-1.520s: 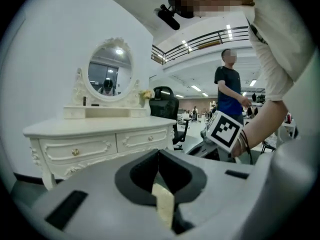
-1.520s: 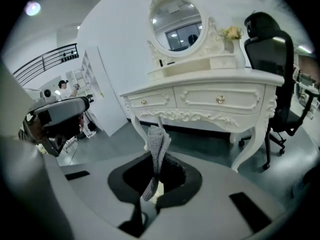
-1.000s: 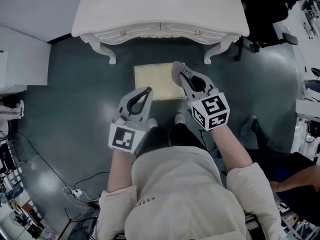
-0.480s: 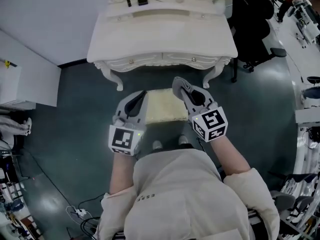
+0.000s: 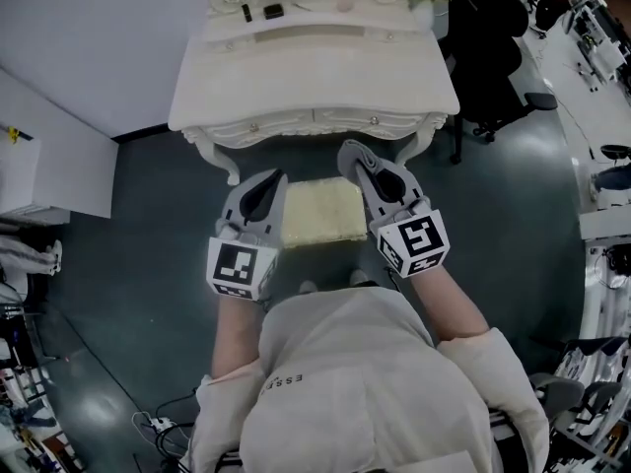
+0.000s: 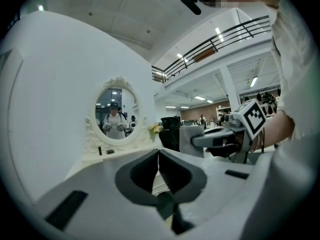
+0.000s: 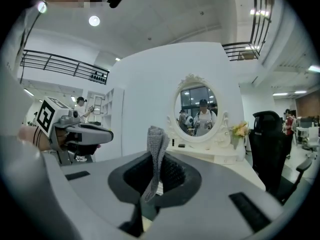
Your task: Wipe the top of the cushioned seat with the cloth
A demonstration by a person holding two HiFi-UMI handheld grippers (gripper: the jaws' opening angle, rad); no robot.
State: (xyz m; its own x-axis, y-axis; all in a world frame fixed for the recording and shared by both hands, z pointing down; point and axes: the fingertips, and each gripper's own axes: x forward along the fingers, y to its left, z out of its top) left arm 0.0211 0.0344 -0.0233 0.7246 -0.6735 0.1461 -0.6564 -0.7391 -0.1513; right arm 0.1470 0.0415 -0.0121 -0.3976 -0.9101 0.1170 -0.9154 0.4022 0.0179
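near: left claw [image 5: 275,178] closed tight, empty, by the left edge of the seat | right claw [image 5: 349,156] pinching the cloth [image 7: 156,151], grey, upright between its jaws, above the seat's far right corner | cushioned seat [image 5: 317,215] low between both claws, long axis left-right | far: vanity surface [image 5: 315,72], mirror [image 7: 197,105] | next, likely: right claw drops down-left onto the cushion

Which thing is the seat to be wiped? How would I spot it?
Find the ornate white dressing table at the top of the head view. Directly before it on the dark floor stands the cushioned seat. It is the only pale yellow square top; the nearby office chair is black.
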